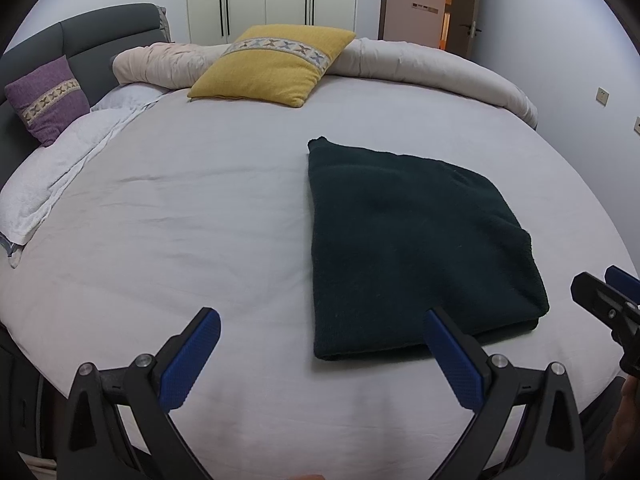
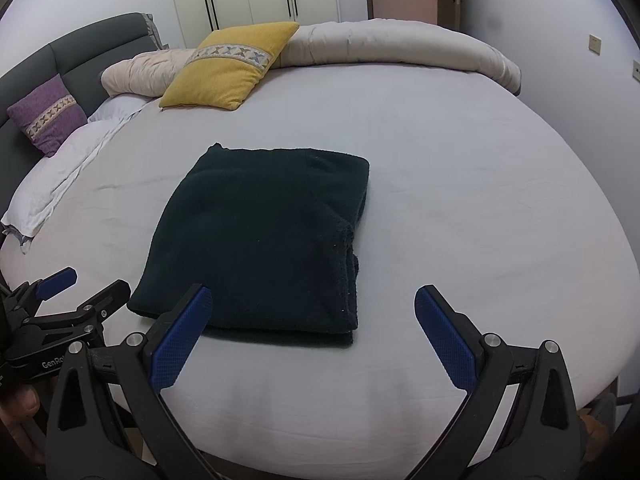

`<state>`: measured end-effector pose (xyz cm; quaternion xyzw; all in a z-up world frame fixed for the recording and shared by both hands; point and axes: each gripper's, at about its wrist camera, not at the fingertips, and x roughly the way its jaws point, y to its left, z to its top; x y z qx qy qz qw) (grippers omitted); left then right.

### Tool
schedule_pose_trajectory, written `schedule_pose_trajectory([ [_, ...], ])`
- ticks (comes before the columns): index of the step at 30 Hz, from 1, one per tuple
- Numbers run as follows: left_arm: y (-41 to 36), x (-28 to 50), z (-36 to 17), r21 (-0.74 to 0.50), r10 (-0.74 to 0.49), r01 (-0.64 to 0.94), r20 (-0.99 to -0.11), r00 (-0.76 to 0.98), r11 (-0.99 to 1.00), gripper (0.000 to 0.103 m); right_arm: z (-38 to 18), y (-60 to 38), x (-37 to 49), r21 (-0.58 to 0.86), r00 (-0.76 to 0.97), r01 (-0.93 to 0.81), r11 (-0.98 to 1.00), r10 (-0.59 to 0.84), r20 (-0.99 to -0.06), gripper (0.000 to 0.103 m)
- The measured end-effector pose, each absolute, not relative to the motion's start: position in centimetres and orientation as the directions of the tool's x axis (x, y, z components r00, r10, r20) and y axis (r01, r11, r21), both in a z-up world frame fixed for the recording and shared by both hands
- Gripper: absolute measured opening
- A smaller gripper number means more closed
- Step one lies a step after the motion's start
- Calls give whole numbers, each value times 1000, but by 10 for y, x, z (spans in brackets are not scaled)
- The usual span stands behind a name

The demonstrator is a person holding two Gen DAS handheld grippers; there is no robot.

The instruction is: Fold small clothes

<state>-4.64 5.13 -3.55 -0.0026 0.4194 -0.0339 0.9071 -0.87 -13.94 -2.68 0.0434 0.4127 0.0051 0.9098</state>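
A dark green fleecy garment (image 1: 412, 248) lies folded into a thick rectangle on the pale bed sheet (image 1: 180, 220); in the right wrist view the garment (image 2: 260, 236) sits just ahead and left of centre. My left gripper (image 1: 324, 320) is open and empty, hovering near the garment's front left corner. My right gripper (image 2: 312, 300) is open and empty too, hovering over the garment's near edge. The right gripper's tips (image 1: 600, 292) show at the right edge of the left wrist view. At the left of the right wrist view the left gripper (image 2: 70, 284) appears.
A yellow cushion (image 1: 272, 66) and a rolled beige duvet (image 1: 420, 66) lie at the far side of the bed. A purple cushion (image 1: 46, 98) leans on the grey headboard (image 1: 100, 36), with a white towel (image 1: 52, 184) below. Wardrobe doors and a doorway stand behind.
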Motion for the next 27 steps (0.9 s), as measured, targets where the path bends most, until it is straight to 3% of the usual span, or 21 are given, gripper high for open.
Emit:
schedule_pose_trajectory([
  [27, 53, -47, -44, -23, -46, 44, -772, 634, 999, 103, -29, -141, -10, 81, 657, 23, 996, 46, -752, 102],
])
